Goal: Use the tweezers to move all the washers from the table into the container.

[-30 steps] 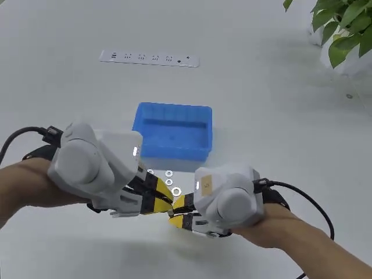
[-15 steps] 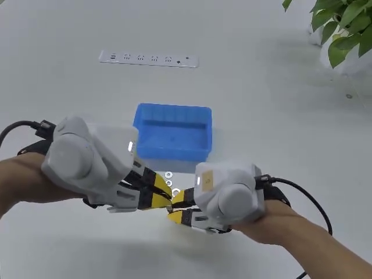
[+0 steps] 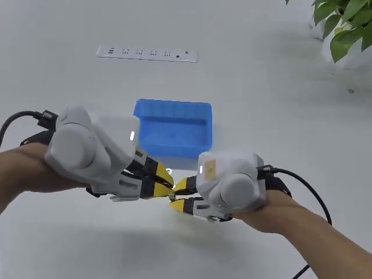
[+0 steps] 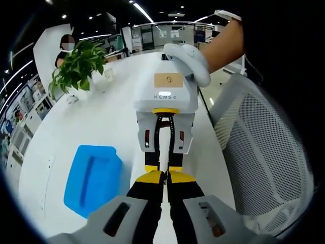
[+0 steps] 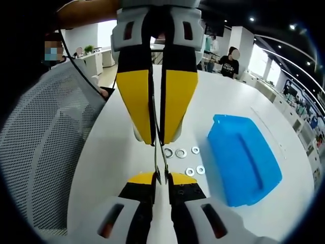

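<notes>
The thin metal tweezers stick out from between the yellow jaws of my left gripper, which is shut on them. Their tips reach in between the nearly closed jaw tips of my right gripper. In the head view the left gripper and right gripper meet tip to tip just in front of the blue container. Several washers lie on the white table beside the container. One washer peeks out above the jaws.
A white power strip lies at the far side of the table and a green plant stands at the back right. A mesh chair is behind the right gripper. Cables trail from both grippers.
Both grippers have crept slightly toward the container and stayed tip to tip, now covering more of the washers. The head camera has shifted a little.
</notes>
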The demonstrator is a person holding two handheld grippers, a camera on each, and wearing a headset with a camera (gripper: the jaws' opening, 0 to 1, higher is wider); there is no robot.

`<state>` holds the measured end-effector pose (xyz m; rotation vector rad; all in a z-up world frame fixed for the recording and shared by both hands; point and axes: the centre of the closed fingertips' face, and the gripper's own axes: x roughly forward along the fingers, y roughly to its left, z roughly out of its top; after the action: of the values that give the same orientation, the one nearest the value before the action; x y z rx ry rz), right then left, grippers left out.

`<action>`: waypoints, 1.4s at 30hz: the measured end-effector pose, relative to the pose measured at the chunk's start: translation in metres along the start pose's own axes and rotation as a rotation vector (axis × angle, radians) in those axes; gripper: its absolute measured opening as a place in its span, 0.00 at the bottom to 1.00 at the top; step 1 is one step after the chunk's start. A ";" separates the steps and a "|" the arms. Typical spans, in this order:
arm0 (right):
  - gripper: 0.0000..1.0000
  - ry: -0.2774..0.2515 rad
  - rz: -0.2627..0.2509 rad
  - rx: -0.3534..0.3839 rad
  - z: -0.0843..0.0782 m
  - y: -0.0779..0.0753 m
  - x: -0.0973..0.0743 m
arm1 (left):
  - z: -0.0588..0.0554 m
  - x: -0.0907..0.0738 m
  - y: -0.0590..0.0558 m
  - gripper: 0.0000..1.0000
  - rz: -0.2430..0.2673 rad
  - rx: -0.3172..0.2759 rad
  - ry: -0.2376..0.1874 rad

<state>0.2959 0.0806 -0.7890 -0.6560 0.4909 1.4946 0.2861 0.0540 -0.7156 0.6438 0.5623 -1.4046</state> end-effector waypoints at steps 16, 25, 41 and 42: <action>0.12 -0.002 -0.002 0.013 -0.004 -0.013 0.006 | -0.003 0.003 0.014 0.06 -0.004 -0.019 -0.003; 0.13 -0.004 -0.002 0.023 -0.007 -0.017 0.006 | -0.002 0.005 0.020 0.06 -0.014 -0.023 -0.014; 0.13 -0.010 -0.010 0.033 -0.008 -0.020 0.006 | -0.005 0.006 0.025 0.06 -0.020 -0.019 -0.003; 0.13 -0.008 -0.009 0.031 -0.009 -0.020 0.006 | -0.005 0.007 0.026 0.06 -0.017 -0.014 -0.005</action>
<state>0.3165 0.0800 -0.7972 -0.6264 0.5036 1.4778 0.3126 0.0541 -0.7218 0.6256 0.5745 -1.4172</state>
